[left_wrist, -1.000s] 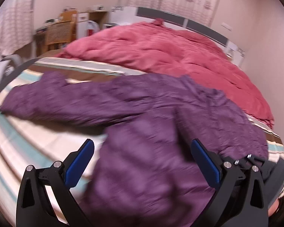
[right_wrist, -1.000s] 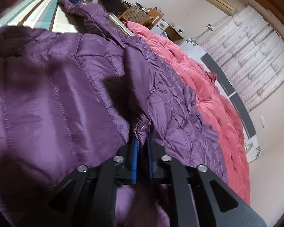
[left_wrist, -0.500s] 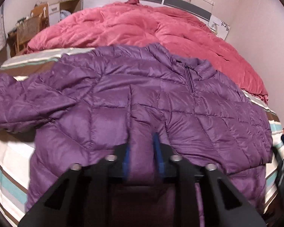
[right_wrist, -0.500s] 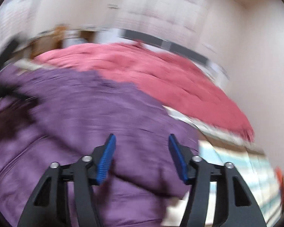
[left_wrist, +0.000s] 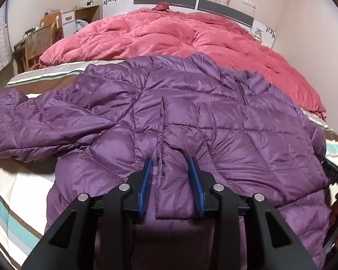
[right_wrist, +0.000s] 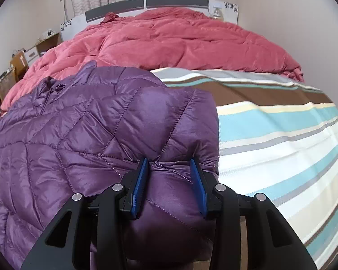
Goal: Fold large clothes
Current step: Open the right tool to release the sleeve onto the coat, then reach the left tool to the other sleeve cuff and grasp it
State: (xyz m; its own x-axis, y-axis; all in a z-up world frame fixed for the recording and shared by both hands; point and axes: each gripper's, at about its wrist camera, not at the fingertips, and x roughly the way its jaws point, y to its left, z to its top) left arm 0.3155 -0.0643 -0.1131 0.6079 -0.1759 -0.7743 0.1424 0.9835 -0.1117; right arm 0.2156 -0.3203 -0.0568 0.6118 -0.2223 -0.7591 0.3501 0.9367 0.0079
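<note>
1. Lying flat on the bed is a big purple puffy jacket [left_wrist: 191, 117], front side up, with its collar [left_wrist: 254, 83] toward the far end.
2. One sleeve [left_wrist: 33, 121] sticks out to the left across the striped sheet [right_wrist: 281, 139].
3. In the right wrist view, the other side of the jacket is folded in, so its edge makes a straight line on the sheet.
4. The left hand-held gripper [left_wrist: 171, 164] sits at the jacket's near edge. Its blue pads have just been opening, and a puffy fold of the jacket lies between them. The right pad touches the fold, but the left pad stands apart from it, so it is not squeezing.
5. The right hand-held gripper [right_wrist: 169, 164] has just been closing, and its blue pads press on a bunched bit of jacket near the folded edge.
6. A pink quilt [left_wrist: 180, 38] is heaped behind the jacket.
7. A wicker chair [left_wrist: 38, 42] stands far left by the wall.
</note>
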